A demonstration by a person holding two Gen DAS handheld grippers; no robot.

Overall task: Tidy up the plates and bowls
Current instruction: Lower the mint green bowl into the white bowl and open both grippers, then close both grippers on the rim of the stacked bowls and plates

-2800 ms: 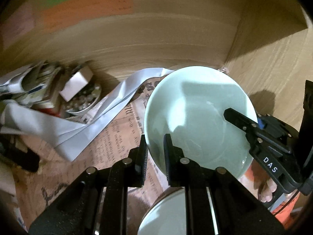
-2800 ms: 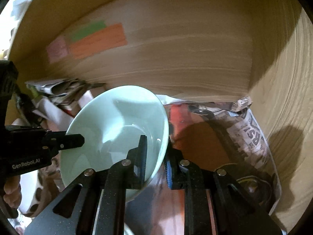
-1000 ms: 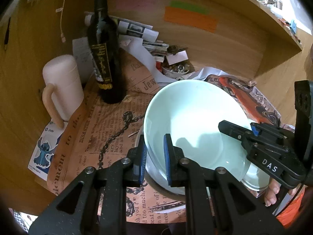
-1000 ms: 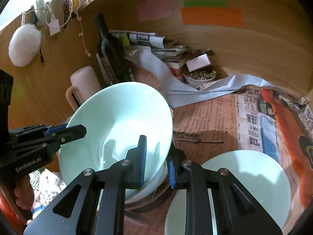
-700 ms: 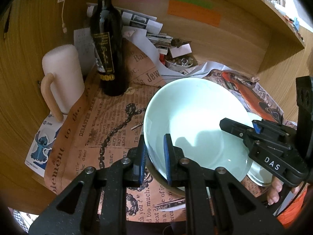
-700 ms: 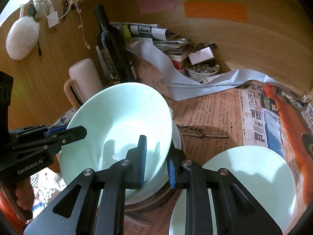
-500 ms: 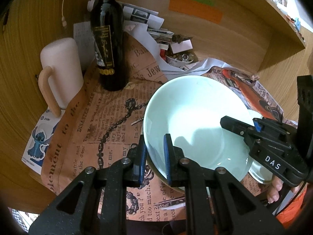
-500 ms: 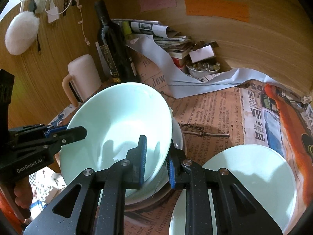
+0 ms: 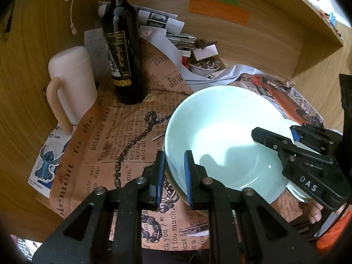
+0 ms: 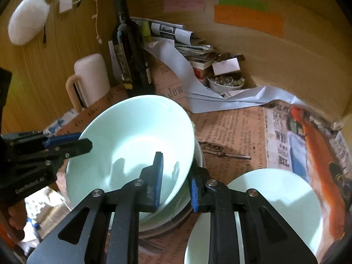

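The left gripper point(image 9: 173, 175) was clamped on the near rim of the pale green bowl point(image 9: 224, 136), while the right gripper point(image 10: 176, 181) straddled the opposite rim, its jaws opening. The bowl sat tilted on the stacked dishes point(image 10: 171, 215) beneath. Freed on one side only, it could tip or slide toward the plate point(image 10: 275, 202) just right of the right jaws, chipping both.

Matte black, speckled left gripper point(image 9: 173, 171) and right gripper point(image 10: 175, 180), both with blue ribbed pads and silver screws at the joints; white lettering on the sides; orange clothing behind.
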